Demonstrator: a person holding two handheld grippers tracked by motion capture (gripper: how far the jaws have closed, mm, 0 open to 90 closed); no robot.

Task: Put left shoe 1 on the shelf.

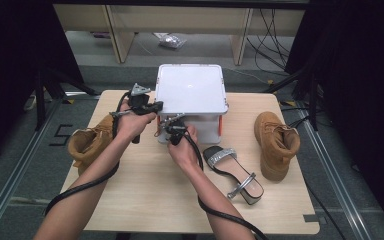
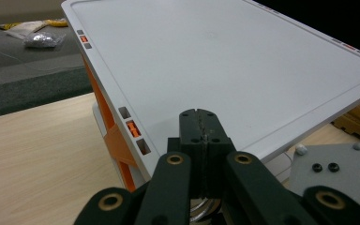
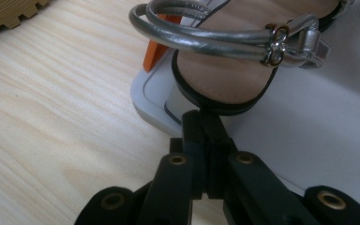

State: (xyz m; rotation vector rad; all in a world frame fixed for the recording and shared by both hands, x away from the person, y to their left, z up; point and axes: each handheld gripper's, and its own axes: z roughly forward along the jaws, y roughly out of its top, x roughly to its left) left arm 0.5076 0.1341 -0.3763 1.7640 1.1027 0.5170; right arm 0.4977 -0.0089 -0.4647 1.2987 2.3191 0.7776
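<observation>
A white lidded box (image 1: 191,90) stands at the back middle of the table. My left gripper (image 1: 149,107) hovers at its front left corner, jaws shut over the lid (image 2: 225,61) with nothing seen between them. My right gripper (image 1: 174,128) is in front of the box, shut on the sole edge of a silver strappy sandal (image 3: 225,70) held up against the box wall (image 3: 309,140). In the right gripper view my right gripper (image 3: 206,117) pinches the black rim of the sole. A matching sandal (image 1: 232,170) lies on the table to the right.
One tan boot (image 1: 87,142) lies at the table's left edge, another tan boot (image 1: 276,142) stands at the right. The box has orange latches (image 2: 131,129) on its sides. Cables trail from both grippers over the front of the wooden table (image 1: 145,195).
</observation>
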